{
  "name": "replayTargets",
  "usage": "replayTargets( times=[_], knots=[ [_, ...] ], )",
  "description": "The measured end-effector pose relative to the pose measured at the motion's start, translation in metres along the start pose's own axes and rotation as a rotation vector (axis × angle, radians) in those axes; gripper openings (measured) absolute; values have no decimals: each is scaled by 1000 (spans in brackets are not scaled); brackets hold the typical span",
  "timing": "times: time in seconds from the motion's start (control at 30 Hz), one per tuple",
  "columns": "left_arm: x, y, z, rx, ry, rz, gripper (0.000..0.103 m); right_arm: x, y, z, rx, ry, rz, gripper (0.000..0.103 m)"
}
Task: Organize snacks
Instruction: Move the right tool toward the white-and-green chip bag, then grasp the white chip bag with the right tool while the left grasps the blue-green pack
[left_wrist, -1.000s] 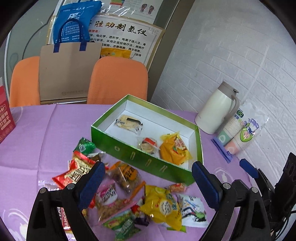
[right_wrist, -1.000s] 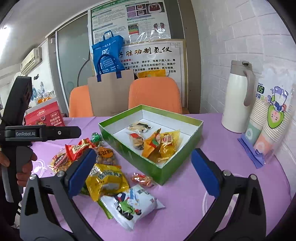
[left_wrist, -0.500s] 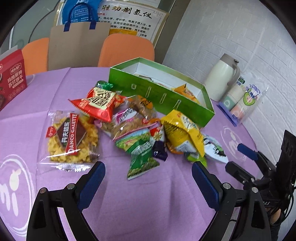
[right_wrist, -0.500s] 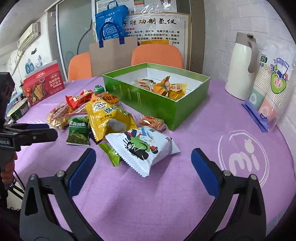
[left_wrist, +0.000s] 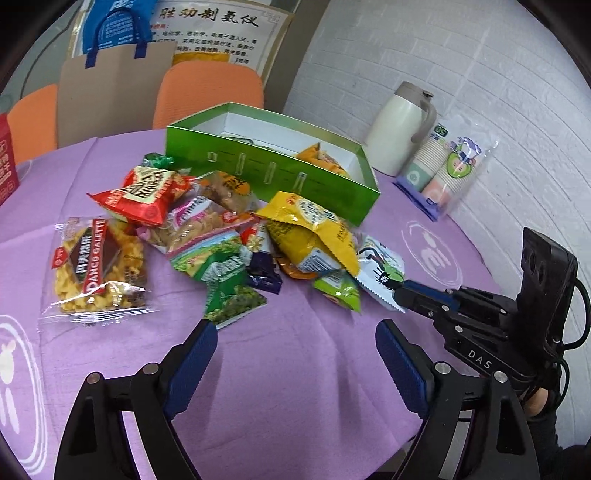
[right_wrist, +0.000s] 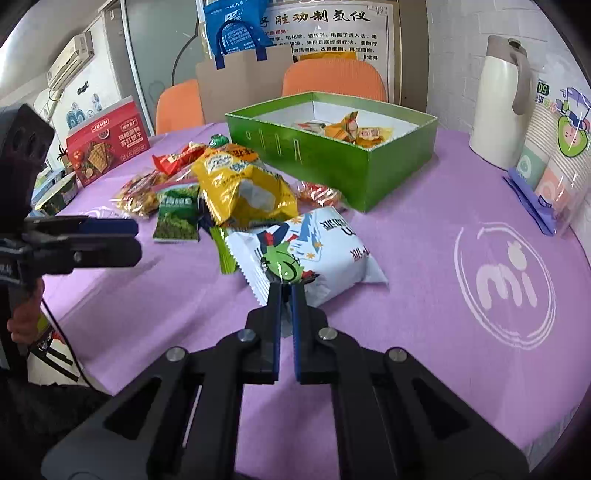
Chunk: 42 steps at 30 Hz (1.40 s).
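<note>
A green box (left_wrist: 280, 173) (right_wrist: 332, 155) with a white inside holds a few snacks on the purple table. A pile of snack packets (left_wrist: 207, 229) lies in front of it. My right gripper (right_wrist: 286, 291) is shut on the near edge of a white and blue snack packet (right_wrist: 325, 251), which rests on the table; this also shows in the left wrist view (left_wrist: 380, 269). My left gripper (left_wrist: 295, 354) is open and empty, low over the cloth just short of a green packet (left_wrist: 232, 299). A yellow bag (right_wrist: 240, 188) lies behind the white packet.
A cream thermos jug (left_wrist: 402, 129) and sleeves of paper cups (left_wrist: 447, 166) stand right of the box. A red cracker box (right_wrist: 107, 144) stands at the far left. Orange chairs (left_wrist: 210, 92) and a paper bag (left_wrist: 114, 96) are behind the table.
Both grippers have come down and closer to the pile. My right gripper has closed from wide open onto the white and blue packet's edge. The left gripper stays open.
</note>
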<state>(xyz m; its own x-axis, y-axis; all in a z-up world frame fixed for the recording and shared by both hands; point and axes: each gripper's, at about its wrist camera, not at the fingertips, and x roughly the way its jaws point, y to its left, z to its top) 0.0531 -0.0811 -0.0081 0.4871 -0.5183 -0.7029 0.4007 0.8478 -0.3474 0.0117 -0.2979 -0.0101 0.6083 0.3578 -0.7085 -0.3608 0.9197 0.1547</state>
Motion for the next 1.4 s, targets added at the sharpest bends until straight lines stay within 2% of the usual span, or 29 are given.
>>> replayTargets(
  times=[0.07, 0.13, 0.17, 0.2, 0.23, 0.3, 0.33, 0.4, 0.47, 0.57, 0.6, 0.7, 0.77, 0.9, 0.97, 1.13, 1.17, 1.2, 1.23, 1.4],
  knots=[
    [7, -8, 1, 16, 23, -48, 80, -6, -1, -11, 5, 22, 9, 8],
    [14, -17, 0, 39, 44, -66, 77, -12, -3, -16, 28, 10, 13, 10],
    [18, -21, 0, 50, 55, -66, 75, -16, -4, -16, 35, -5, 14, 16],
    [22, -24, 1, 59, 65, -72, 71, -18, -5, -14, 37, -15, 10, 26],
    [25, -27, 1, 63, 76, -82, 66, -20, -5, -12, 38, -27, 3, 31],
    [27, -31, 1, 65, 88, -94, 60, -22, -7, -8, 56, -47, -3, 50],
    [27, -32, 1, 67, 86, -93, 60, -23, -9, -5, 73, -58, -2, 55],
    [27, -30, 1, 60, 81, -79, 60, -19, -9, 1, 104, -76, -20, 73],
    [28, -27, 2, 40, 81, -70, 60, -11, -7, 6, 129, -80, -49, 75],
    [31, -24, 5, 33, 75, -55, 60, 11, -8, 12, 163, -32, -87, 75],
    [32, -25, 8, 40, 70, -49, 60, 17, -6, 13, 149, -26, -97, 73],
    [42, -26, 19, 56, 68, -31, 60, 17, -1, 8, 56, -22, -112, 56],
    [50, -28, 24, 58, 78, -39, 60, 10, -6, 2, 33, -20, -93, 55],
    [64, -38, 30, 85, 90, -45, 60, -4, -27, -9, 76, -20, -100, 55],
    [71, -41, 32, 94, 98, -45, 60, -9, -33, -11, 97, -17, -106, 62],
    [90, -46, 31, 107, 139, -34, 59, -16, -23, -9, 99, -25, -96, 65],
    [93, -45, 30, 108, 149, -24, 57, -15, -18, -9, 80, -27, -88, 65],
    [91, -46, 29, 120, 127, -10, 46, -13, -13, -8, 61, -23, -82, 65],
    [91, -45, 28, 126, 134, -6, 41, -11, -10, -7, 51, -19, -82, 65],
    [73, -34, 15, 109, 132, 8, 41, -4, -5, -6, 27, -11, -101, 68]
  ],
)
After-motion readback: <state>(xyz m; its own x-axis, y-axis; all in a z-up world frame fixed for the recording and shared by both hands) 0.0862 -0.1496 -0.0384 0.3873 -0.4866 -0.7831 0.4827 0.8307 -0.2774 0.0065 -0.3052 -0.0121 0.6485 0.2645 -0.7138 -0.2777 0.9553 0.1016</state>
